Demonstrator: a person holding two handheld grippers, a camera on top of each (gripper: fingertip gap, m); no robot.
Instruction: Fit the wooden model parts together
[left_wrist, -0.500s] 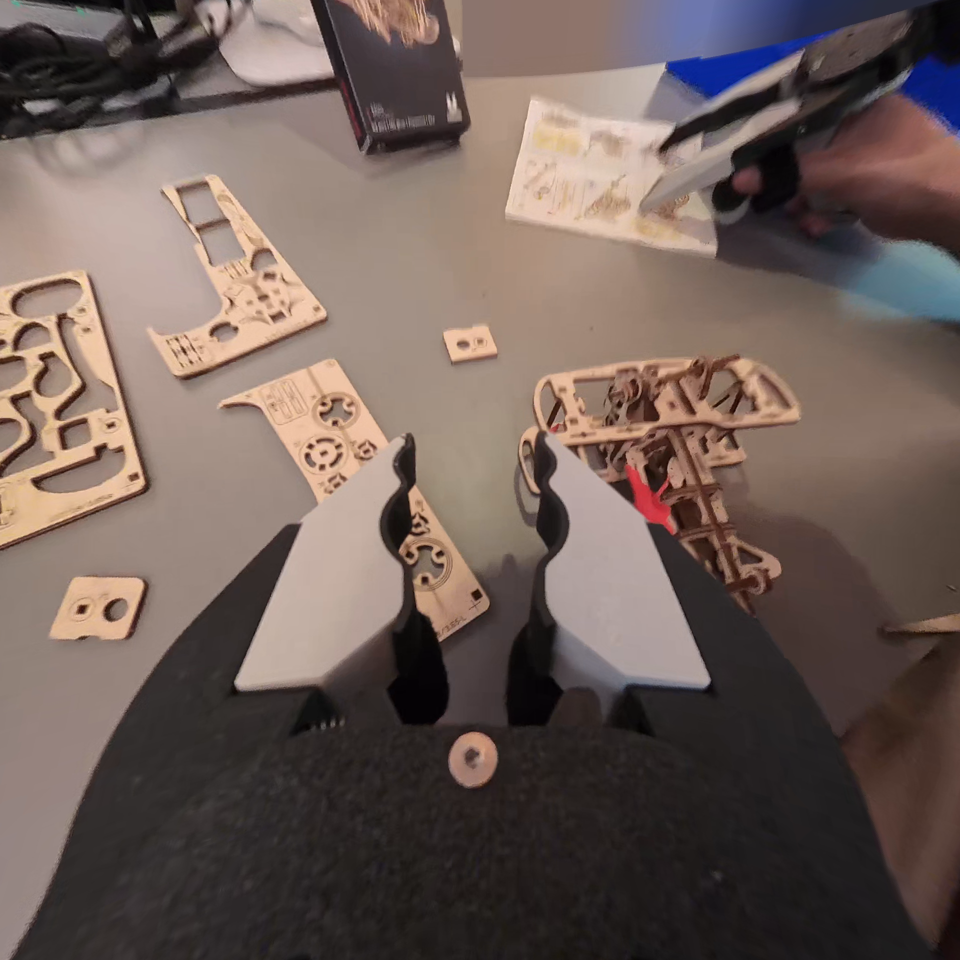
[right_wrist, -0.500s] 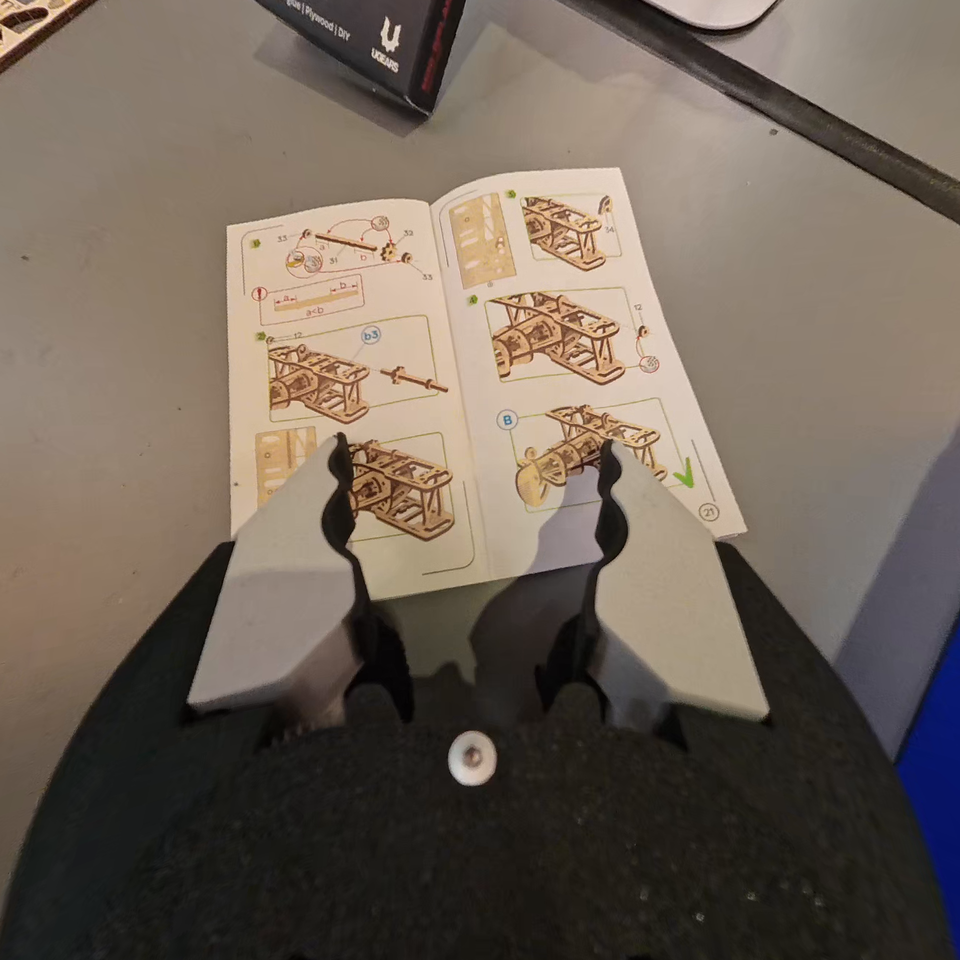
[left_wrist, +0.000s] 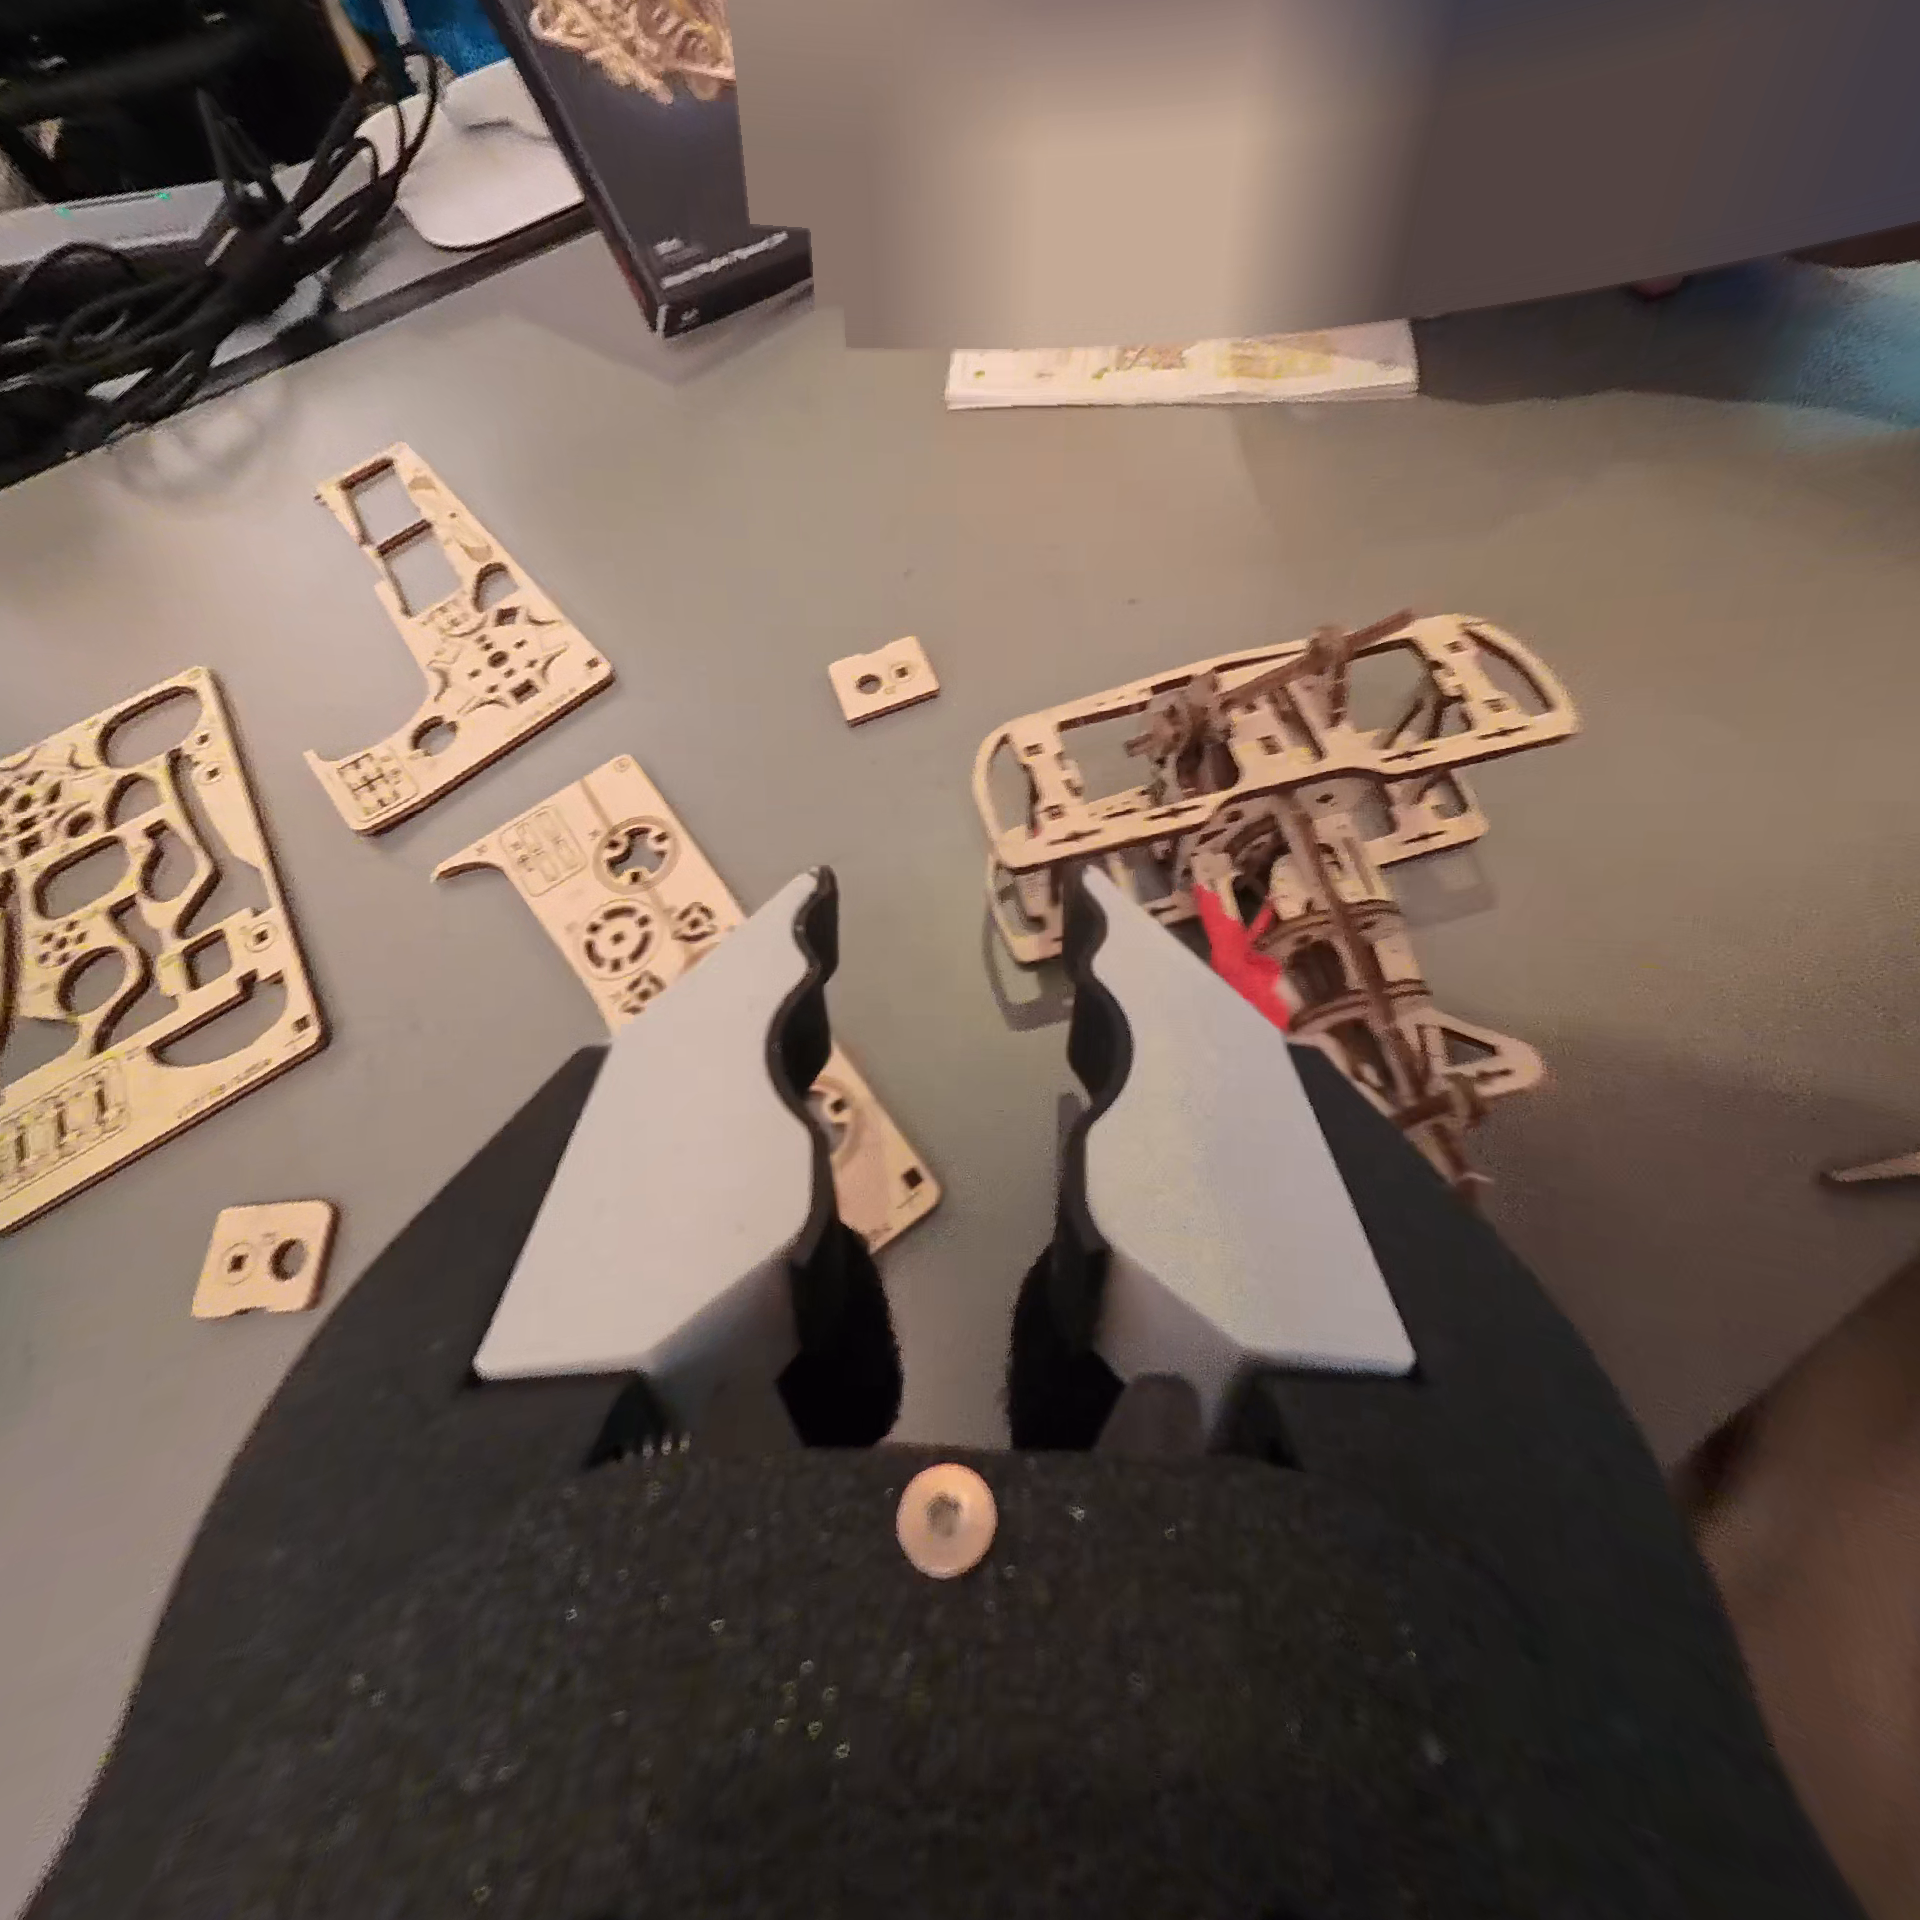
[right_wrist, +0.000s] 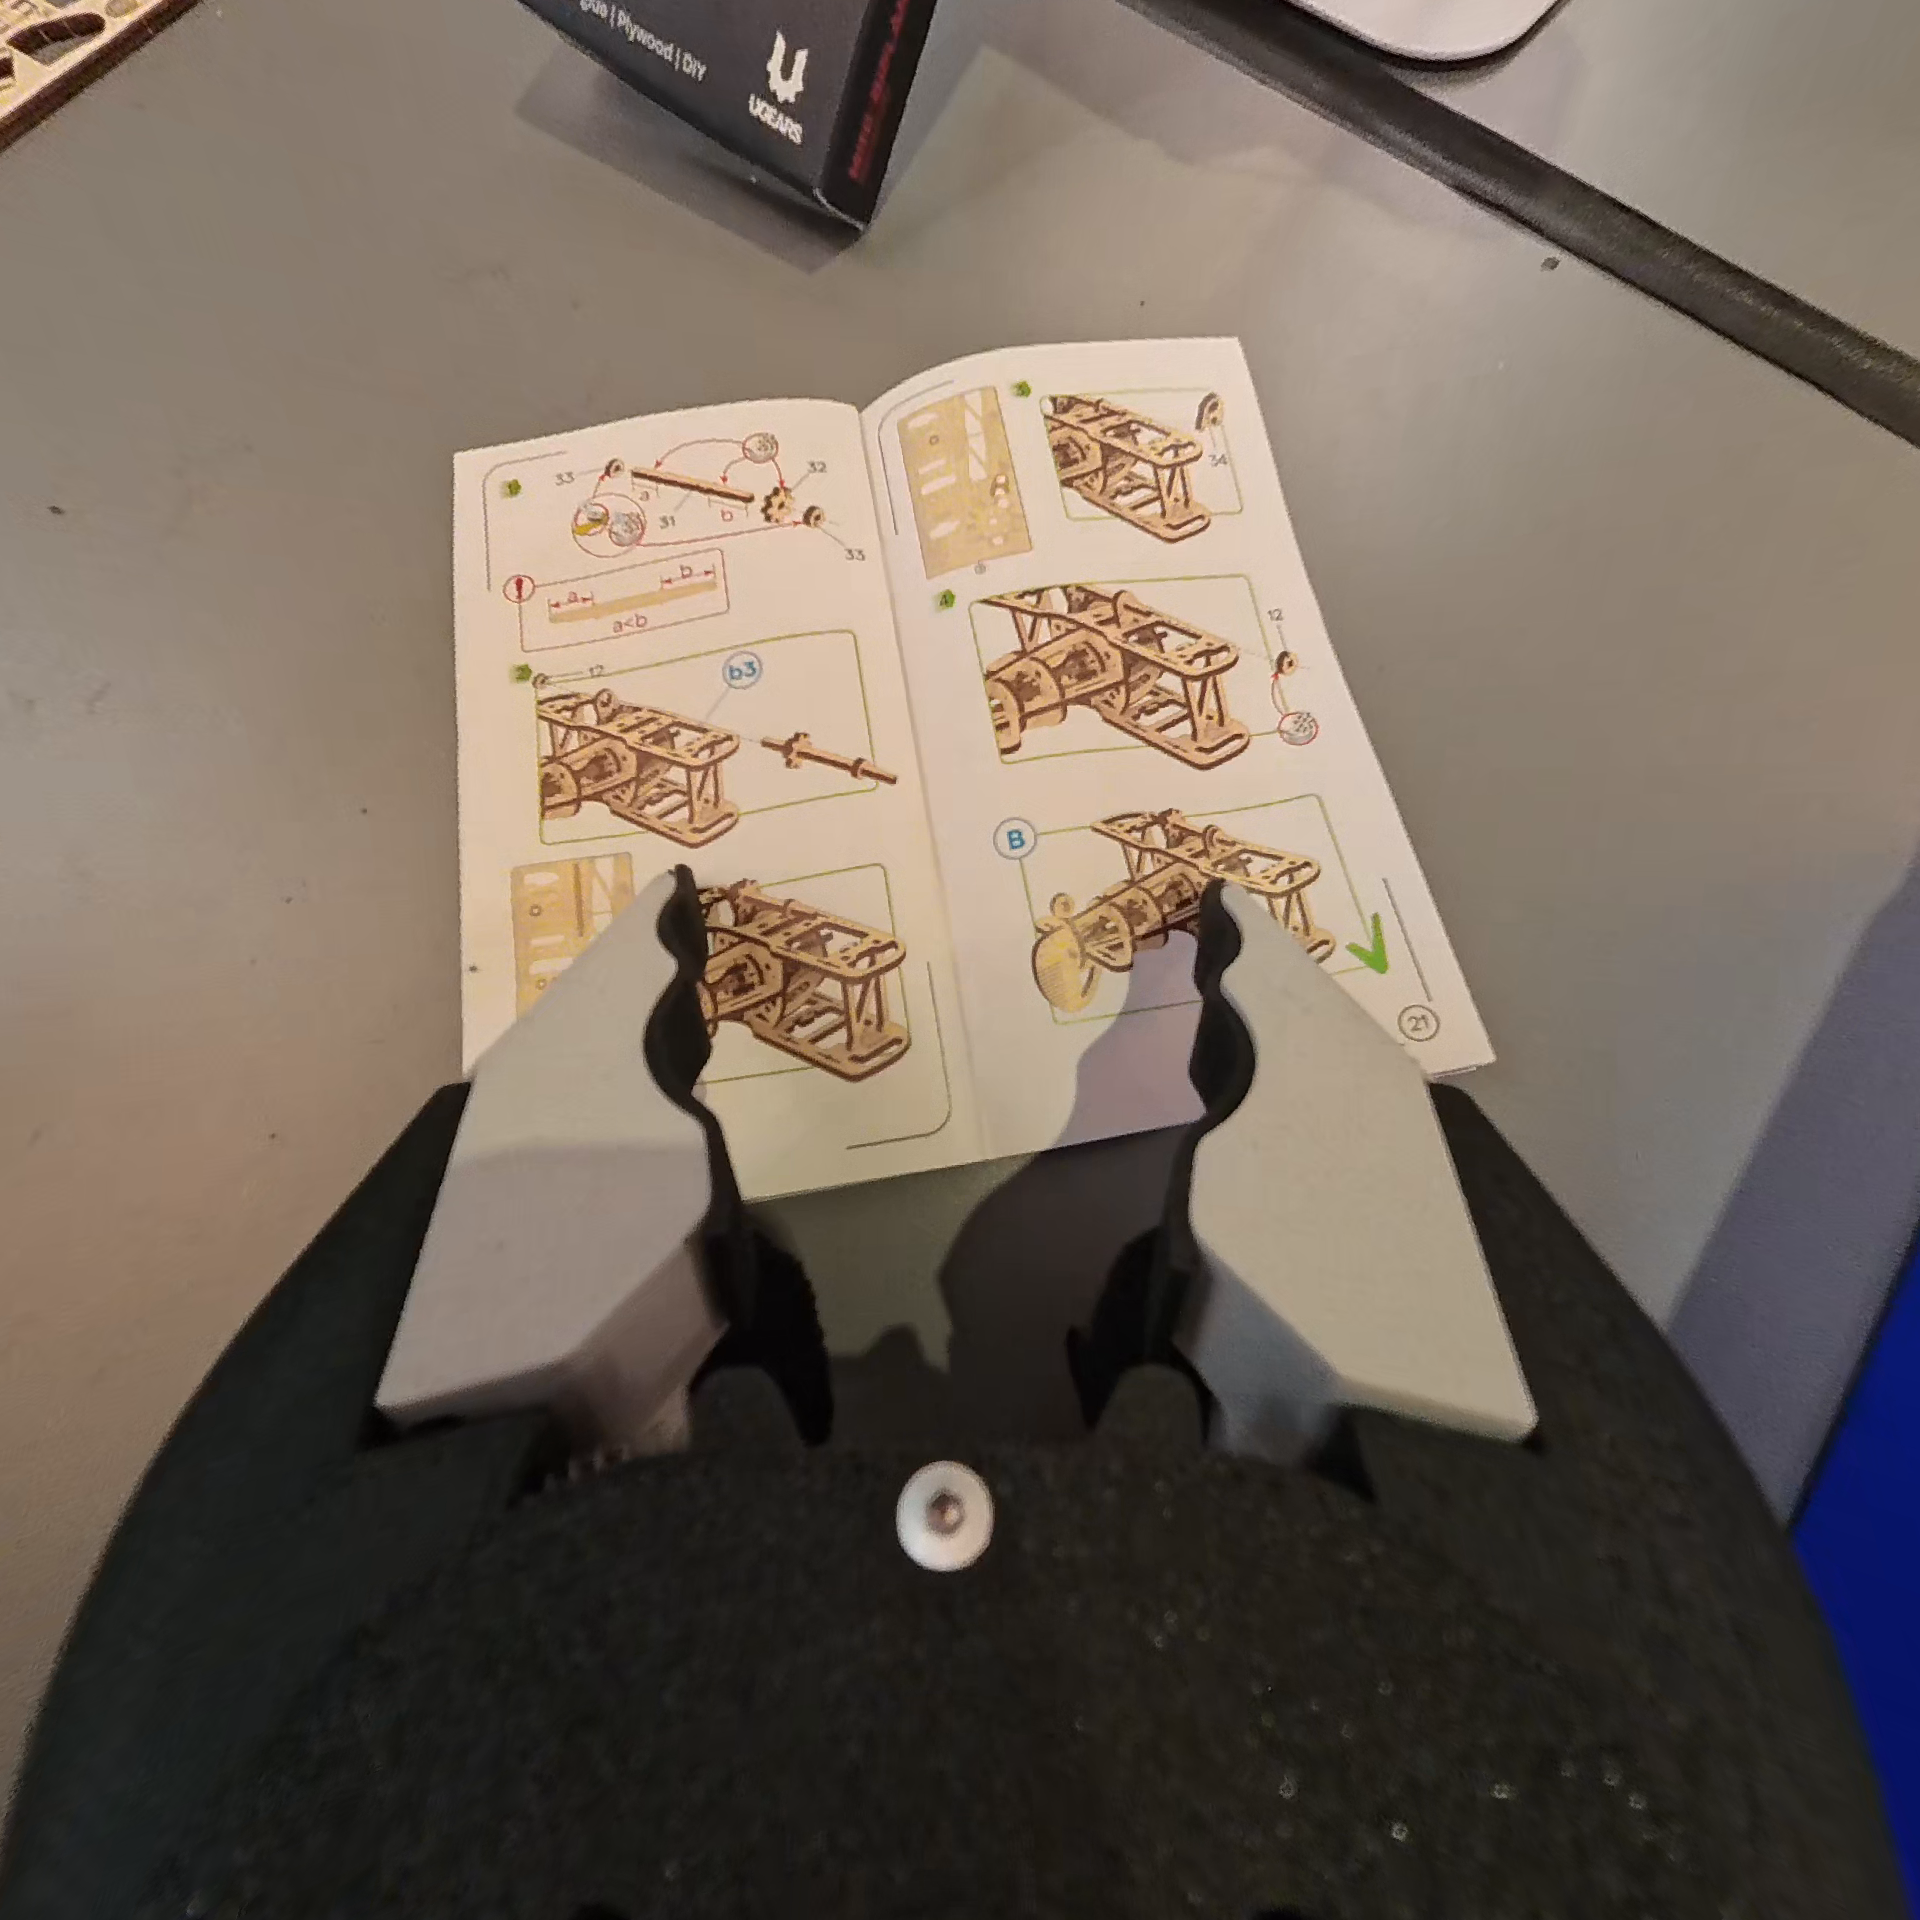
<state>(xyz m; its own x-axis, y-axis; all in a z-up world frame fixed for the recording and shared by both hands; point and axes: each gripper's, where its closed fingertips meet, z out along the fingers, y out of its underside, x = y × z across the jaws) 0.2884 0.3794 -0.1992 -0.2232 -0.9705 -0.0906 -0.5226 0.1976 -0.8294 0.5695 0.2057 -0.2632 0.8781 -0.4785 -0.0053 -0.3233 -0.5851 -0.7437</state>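
Note:
A part-built wooden plane model (left_wrist: 1278, 790) with a red piece (left_wrist: 1236, 951) lies on the grey table, just right of my left gripper (left_wrist: 951, 883). The left gripper is open and empty, above bare table between the model and a punched plywood sheet (left_wrist: 623, 894). More plywood sheets (left_wrist: 457, 644) (left_wrist: 135, 935) and two small square plates (left_wrist: 883, 681) (left_wrist: 265, 1259) lie to the left. My right gripper (right_wrist: 945, 888) is open and empty, low over an open instruction booklet (right_wrist: 914, 727). The booklet also shows in the left wrist view (left_wrist: 1174, 374).
A black box (left_wrist: 675, 156) stands at the back; it also shows in the right wrist view (right_wrist: 769, 94). Black cables (left_wrist: 177, 270) lie at the back left. A dark seam (right_wrist: 1558, 197) crosses the table. The table edge (right_wrist: 1745, 1091) runs on the right, with blue beyond. My right gripper's tips are some 20 cm from the dark seam (right_wrist: 1558, 197).
The left wrist view has moved closer and lower toward the model. The right gripper and hand no longer show in it. The right gripper has barely moved over the booklet.

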